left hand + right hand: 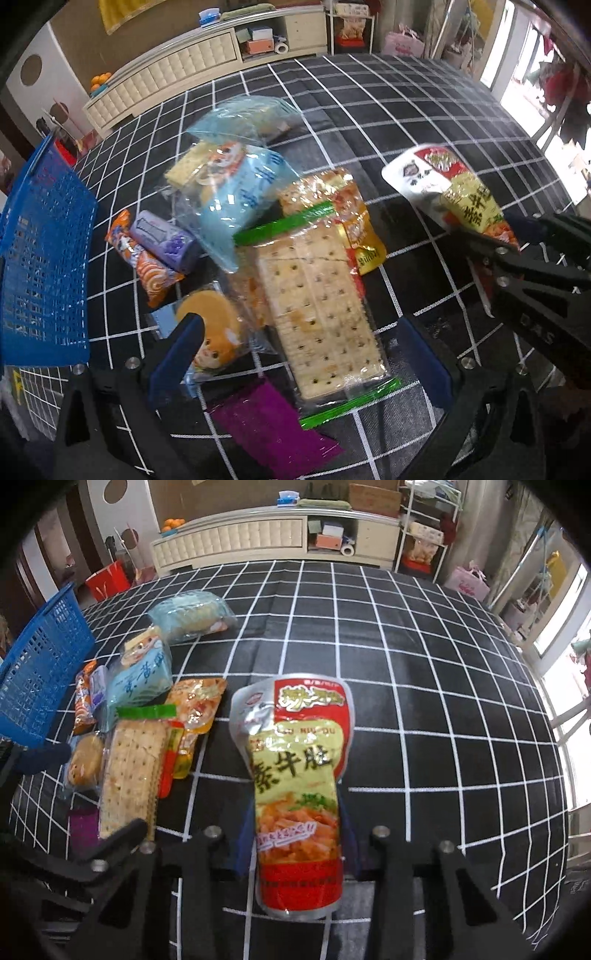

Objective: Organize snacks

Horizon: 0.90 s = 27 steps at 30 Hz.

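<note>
Black white-gridded cloth point(406, 664) covers the worktop; my right fingers point(295, 853) clench a red-and-yellow foil snack pouch point(299, 775), lifted centre frame, probably bound for the blue plastic basket point(44, 258) at left; left fingers point(299, 354) spread over the clear-wrapped cracker pack point(317, 306).

Red-yellow snack pouch point(295, 775): glossy plastic film, smooth, some glare. Cracker pack point(317, 302): clear crinkly wrap, shiny, green plastic end strips. Light blue bag point(240, 199): translucent glossy film. Purple packet point(273, 428): metallic-looking foil. Basket point(44, 258): blue moulded plastic lattice. Tablecloth point(424, 701): matt woven cloth. Gripper fingers point(177, 354): matt plastic, metal screws.
</note>
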Available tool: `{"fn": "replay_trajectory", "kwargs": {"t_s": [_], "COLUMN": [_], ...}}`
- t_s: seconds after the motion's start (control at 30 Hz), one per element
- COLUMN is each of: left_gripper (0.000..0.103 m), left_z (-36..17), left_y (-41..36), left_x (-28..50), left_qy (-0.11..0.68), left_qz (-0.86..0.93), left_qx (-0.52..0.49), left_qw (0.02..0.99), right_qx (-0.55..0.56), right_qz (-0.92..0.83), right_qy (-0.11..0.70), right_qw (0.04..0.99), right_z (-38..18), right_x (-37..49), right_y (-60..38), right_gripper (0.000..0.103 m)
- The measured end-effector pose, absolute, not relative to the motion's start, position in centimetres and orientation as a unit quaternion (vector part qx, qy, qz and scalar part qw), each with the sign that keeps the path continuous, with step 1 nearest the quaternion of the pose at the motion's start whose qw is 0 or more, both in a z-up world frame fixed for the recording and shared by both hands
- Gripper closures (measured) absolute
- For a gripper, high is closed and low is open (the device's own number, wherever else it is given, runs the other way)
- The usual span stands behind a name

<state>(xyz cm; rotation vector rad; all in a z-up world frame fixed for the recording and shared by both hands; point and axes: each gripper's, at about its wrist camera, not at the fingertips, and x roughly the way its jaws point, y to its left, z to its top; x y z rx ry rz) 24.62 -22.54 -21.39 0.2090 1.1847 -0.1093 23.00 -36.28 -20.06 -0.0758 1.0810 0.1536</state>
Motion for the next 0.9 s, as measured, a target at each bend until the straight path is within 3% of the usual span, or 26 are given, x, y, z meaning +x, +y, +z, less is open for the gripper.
{"fn": "replay_trajectory", "kwargs": {"t_s": [0.27, 0.33, 0.47, 0.83, 0.9], "left_gripper": [0.001, 0.008, 0.042, 0.05, 0.078], "left_z": [-23.2, -23.2, -22.8, -22.6, -22.3], "left_y": [-23.3, -23.7, -24.9, -24.2, -23.8], "left_x": [25.0, 24.8, 24.0, 23.3, 23.1], "left_qy": [0.575, 0.572, 0.567, 0.56, 0.558], "left_qz": [-0.023, -0.027, -0.058, -0.082, -0.093], "left_qx": [0.101, 0.106, 0.118, 0.089, 0.084], "left_qw": [0.812, 0.813, 0.813, 0.819, 0.821], "right_qx": [-0.04, -0.037, -0.037, -0.029, -0.01], "right_qz": [0.085, 0.086, 0.087, 0.092, 0.1], "right_qy": [0.501, 0.499, 0.496, 0.497, 0.499], "right_qw": [0.86, 0.861, 0.863, 0.862, 0.861], "right_z": [-19.5, -19.4, -19.2, -19.6, -19.5], "right_x": [22.6, 22.7, 22.6, 22.6, 22.7], "right_y": [-36.3, -36.5, -36.5, -36.6, -36.8], "right_gripper": [0.059, 0.059, 0.058, 0.058, 0.058]}}
